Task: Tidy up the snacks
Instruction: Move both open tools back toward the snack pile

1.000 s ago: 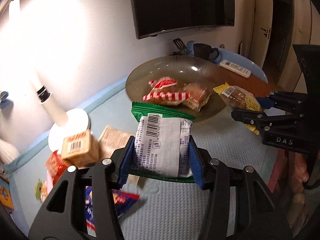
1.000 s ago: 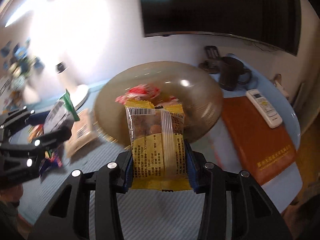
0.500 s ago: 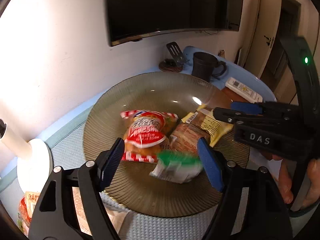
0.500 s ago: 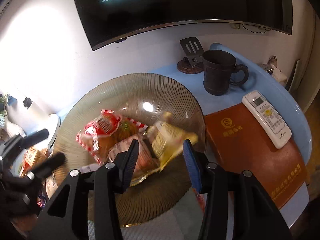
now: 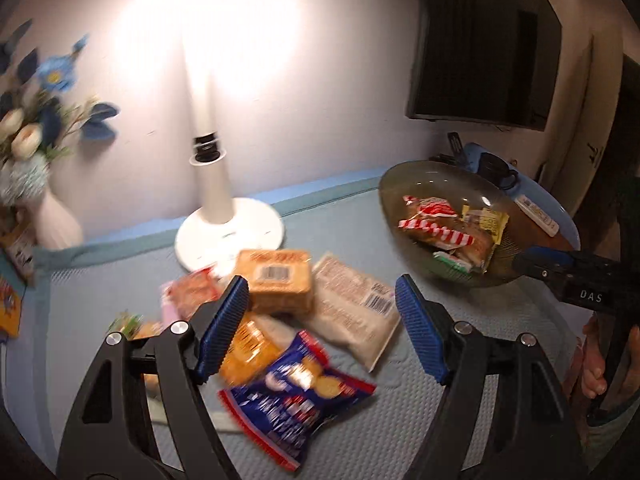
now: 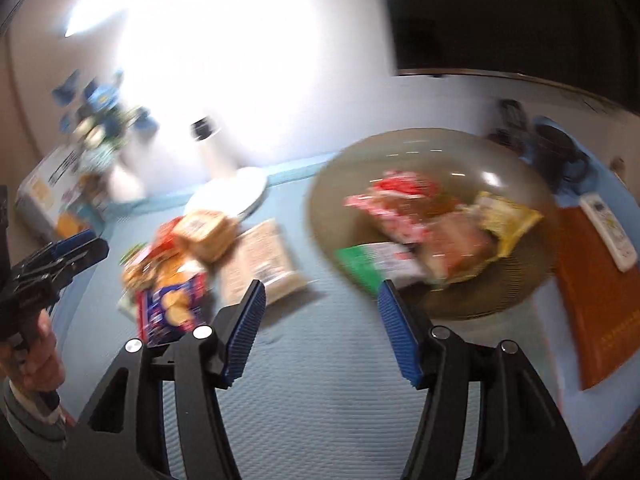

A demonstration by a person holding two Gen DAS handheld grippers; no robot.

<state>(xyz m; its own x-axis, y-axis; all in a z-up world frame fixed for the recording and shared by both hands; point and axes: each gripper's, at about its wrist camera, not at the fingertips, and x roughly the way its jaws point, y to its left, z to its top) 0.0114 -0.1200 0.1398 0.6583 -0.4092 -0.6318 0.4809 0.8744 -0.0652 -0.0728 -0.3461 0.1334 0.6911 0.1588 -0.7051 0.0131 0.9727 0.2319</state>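
Left tongs [image 5: 320, 322]: blue-padded jaws spread wide with nothing between them, poised above a loose heap of snack packets on the pale blue textured tabletop [image 5: 460, 432]. Beneath the gap lie a blue biscuit packet [image 5: 294, 396], an orange packet [image 5: 244, 346], a tan square packet with a barcode [image 5: 274, 278] and a white packet with a barcode [image 5: 352, 306], the last two touching. A red packet [image 5: 194, 292] lies at 9 o'clock of the tan one.

Glass plate [image 5: 408, 184]: at 2 o'clock of the heap in the left wrist view, holding a red-and-white striped packet [image 5: 432, 222], a yellow packet [image 5: 486, 220] and a green-and-white packet [image 5: 452, 260], all overlapping or touching.

Right tongs [image 6: 320, 326]: jaws likewise apart and empty, over bare tabletop between the heap at 10 o'clock and the plate at 1 o'clock; this view is motion-blurred.

Surroundings: a white lamp base [image 5: 230, 234] stands just behind the heap, a white vase of blue and cream flowers [image 5: 38, 168] at 9 o'clock. In the right wrist view an orange-brown book [image 6: 596, 292] lies beside the plate at 3 o'clock, with a white remote control [image 6: 608, 228] on its far edge, and a dark mug [image 6: 560, 156] beyond.
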